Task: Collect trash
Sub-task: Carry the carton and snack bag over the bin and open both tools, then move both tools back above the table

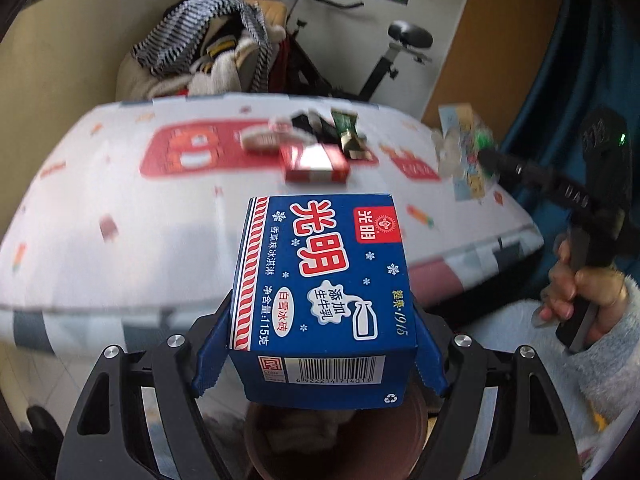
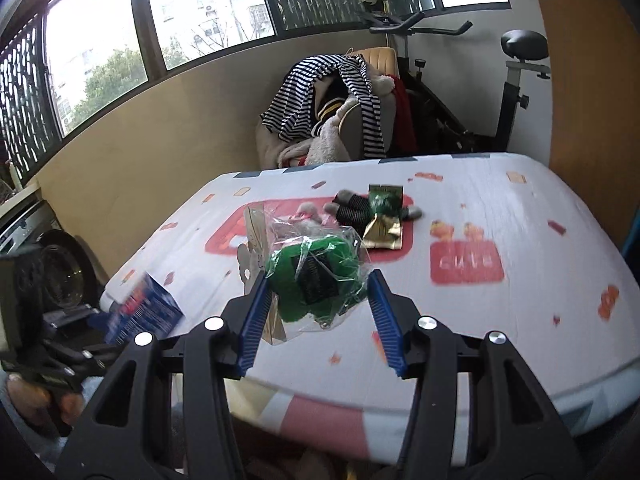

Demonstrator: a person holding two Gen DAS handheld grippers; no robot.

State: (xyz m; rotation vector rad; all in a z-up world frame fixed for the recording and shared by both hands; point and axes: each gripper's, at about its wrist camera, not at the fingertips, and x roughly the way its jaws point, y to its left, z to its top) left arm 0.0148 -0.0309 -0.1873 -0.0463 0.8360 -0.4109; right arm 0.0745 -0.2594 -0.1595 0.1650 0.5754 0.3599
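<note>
The left gripper (image 1: 320,344) pinches a blue carton (image 1: 320,280) with red-and-white lettering and a barcode, above the bed's (image 1: 120,200) near edge. The right gripper (image 2: 320,300) pinches a crinkled clear wrapper (image 2: 316,276) with green contents over the bed. Only the left view shows a red box (image 1: 316,164); only the right shows windows (image 2: 200,12).

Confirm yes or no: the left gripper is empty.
No: the left gripper is clamped on a blue ice cream box, its blue fingers pressing both sides.
</note>
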